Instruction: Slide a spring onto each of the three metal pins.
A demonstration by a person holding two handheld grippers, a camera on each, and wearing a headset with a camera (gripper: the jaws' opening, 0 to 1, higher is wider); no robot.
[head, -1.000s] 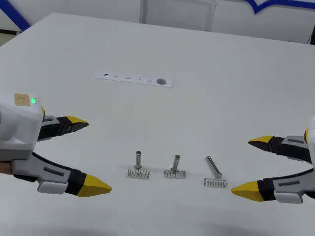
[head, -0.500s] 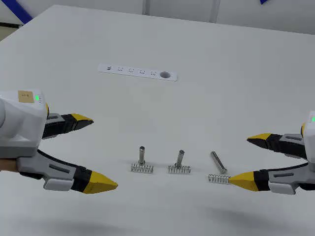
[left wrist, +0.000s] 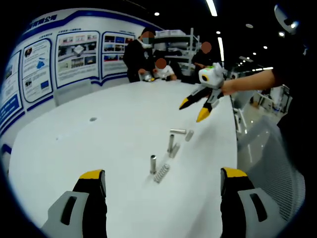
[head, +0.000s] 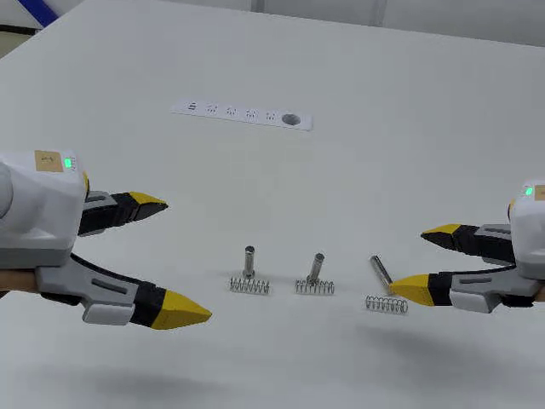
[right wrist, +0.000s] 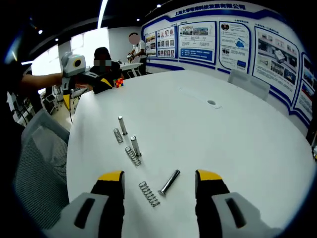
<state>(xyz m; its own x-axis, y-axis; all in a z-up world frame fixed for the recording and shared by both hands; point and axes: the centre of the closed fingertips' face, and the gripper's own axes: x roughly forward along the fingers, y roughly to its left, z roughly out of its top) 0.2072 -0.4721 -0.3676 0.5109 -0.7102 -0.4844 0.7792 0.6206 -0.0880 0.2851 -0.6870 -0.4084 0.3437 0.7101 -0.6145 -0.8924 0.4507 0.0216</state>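
Observation:
Three metal pins stand in a row on the white table, each with a loose spring lying in front of it. The left pin (head: 249, 260) and middle pin (head: 317, 266) are upright; the right pin (head: 380, 273) (right wrist: 169, 182) lies flat. Their springs (head: 249, 286) (head: 314, 288) (head: 386, 304) rest on the table. My left gripper (head: 179, 258) (left wrist: 162, 174) hovers open, well left of the row. My right gripper (head: 409, 262) (right wrist: 159, 175) is open, its lower fingertip just right of the right spring (right wrist: 148, 193). Nothing is held.
A white power strip (head: 243, 114) is set flush in the table beyond the pins. Several people stand at the far end of the room in the left gripper view. A mesh chair (right wrist: 37, 163) stands beside the table's edge.
My right gripper has moved in leftward, close to the right spring and the lying pin. The left gripper has barely moved. The head camera has tilted, shifting the scene.

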